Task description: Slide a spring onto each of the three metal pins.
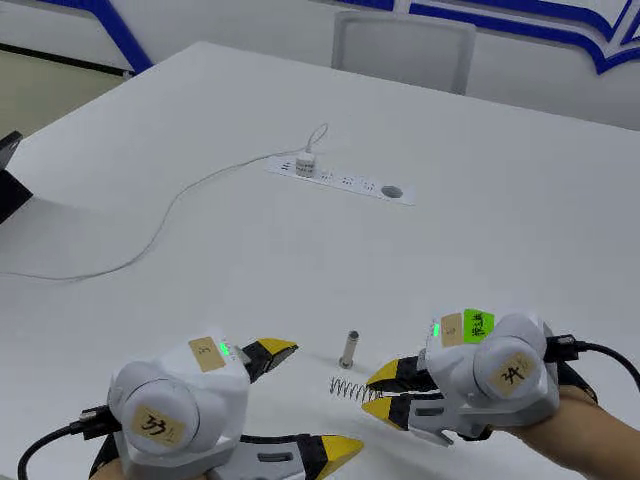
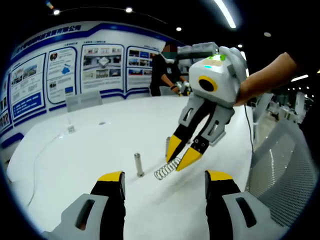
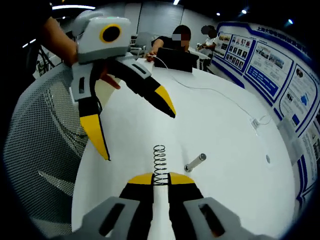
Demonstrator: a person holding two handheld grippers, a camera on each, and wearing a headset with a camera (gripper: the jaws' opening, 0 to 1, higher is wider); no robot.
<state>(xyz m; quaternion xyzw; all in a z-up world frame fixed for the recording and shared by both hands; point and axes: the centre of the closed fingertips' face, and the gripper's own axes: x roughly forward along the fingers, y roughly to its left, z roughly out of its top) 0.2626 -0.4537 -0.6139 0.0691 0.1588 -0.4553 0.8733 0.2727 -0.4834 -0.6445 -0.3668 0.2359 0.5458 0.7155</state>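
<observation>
A short metal pin (image 1: 349, 349) stands upright on the white table (image 1: 200, 250), also visible as the pin (image 2: 137, 165) and the pin (image 3: 195, 162). A small wire spring (image 1: 350, 388) lies level just in front of it. My right gripper (image 1: 382, 391) is shut on one end of the spring (image 3: 159, 162), whose free end points toward the left gripper. In the left gripper view the right gripper (image 2: 181, 156) holds the spring (image 2: 166, 169) low over the table. My left gripper (image 1: 308, 398) is open and holds nothing, with its jaws on either side of the spring's free end.
A white power strip (image 1: 340, 180) with a plug and a long cable (image 1: 160, 225) lies further back. A grey chair (image 1: 403, 48) stands at the far edge. A dark object (image 1: 10, 175) sits at the left edge. A mesh chair (image 2: 285, 165) is beside the table.
</observation>
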